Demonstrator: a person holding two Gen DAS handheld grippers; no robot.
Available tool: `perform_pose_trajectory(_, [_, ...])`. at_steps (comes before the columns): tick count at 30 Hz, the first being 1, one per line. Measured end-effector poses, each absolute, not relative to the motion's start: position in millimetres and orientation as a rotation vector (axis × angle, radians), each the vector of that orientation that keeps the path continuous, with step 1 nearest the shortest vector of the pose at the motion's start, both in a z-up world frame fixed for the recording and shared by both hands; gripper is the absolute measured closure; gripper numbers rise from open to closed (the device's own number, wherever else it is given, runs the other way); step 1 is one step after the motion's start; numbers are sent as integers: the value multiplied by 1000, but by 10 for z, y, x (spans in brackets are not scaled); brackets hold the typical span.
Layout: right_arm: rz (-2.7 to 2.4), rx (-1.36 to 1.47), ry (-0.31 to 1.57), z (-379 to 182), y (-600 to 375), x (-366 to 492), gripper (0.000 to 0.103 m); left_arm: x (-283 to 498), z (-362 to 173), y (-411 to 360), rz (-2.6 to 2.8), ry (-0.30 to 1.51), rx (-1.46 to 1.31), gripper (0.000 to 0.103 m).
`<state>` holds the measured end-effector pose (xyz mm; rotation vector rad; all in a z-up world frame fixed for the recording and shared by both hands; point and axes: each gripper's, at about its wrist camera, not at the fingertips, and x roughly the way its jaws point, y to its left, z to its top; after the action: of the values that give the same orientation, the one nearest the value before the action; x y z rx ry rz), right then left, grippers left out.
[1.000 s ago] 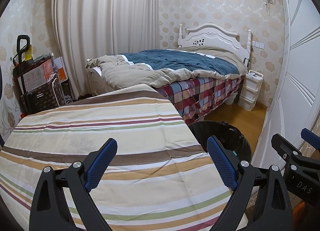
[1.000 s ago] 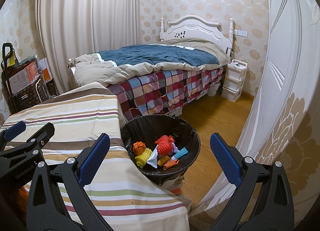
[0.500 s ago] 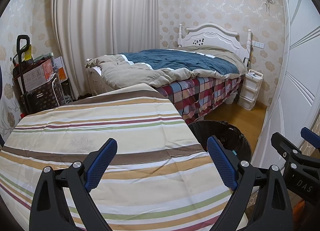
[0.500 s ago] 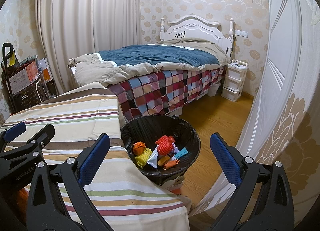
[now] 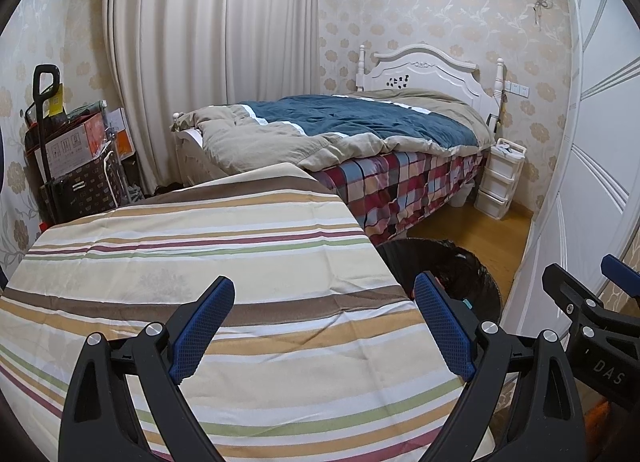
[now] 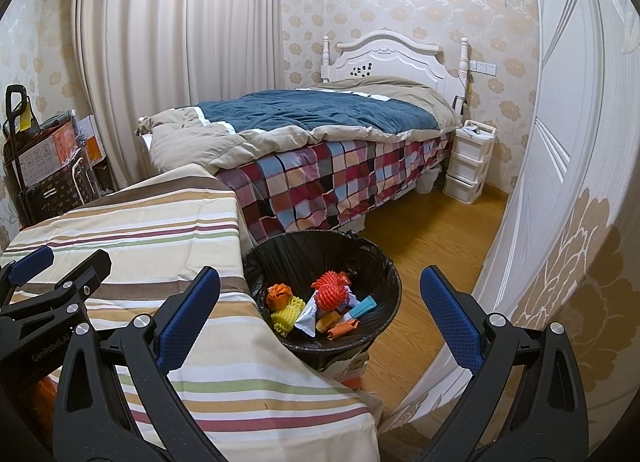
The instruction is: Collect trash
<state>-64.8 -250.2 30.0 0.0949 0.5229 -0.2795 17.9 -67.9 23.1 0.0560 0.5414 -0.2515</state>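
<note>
A round bin lined with a black bag (image 6: 384, 262) stands on the floor at the table's right edge; its rim also shows in the left wrist view (image 5: 476, 262). Inside lie several pieces of trash: a red foam net (image 6: 330, 294), an orange wad (image 6: 278, 294), a yellow foam net (image 6: 286, 316) and wrappers (image 6: 340, 328). My left gripper (image 5: 324, 326) is open and empty above the striped tablecloth (image 5: 192, 246). My right gripper (image 6: 318, 322) is open and empty, above and in front of the bin.
A bed (image 6: 320, 134) with a blue quilt and checked sheet stands behind the table. A white drawer unit (image 6: 468, 162) sits by the headboard. A white door (image 6: 560, 142) is at the right. A trolley with boxes (image 5: 72, 158) stands at the left wall.
</note>
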Motion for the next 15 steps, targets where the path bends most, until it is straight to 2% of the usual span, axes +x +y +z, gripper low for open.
perform_pose_trajectory(15, [-279, 91, 524, 298, -2488, -655, 5, 151, 229, -683, -245, 533, 53, 12])
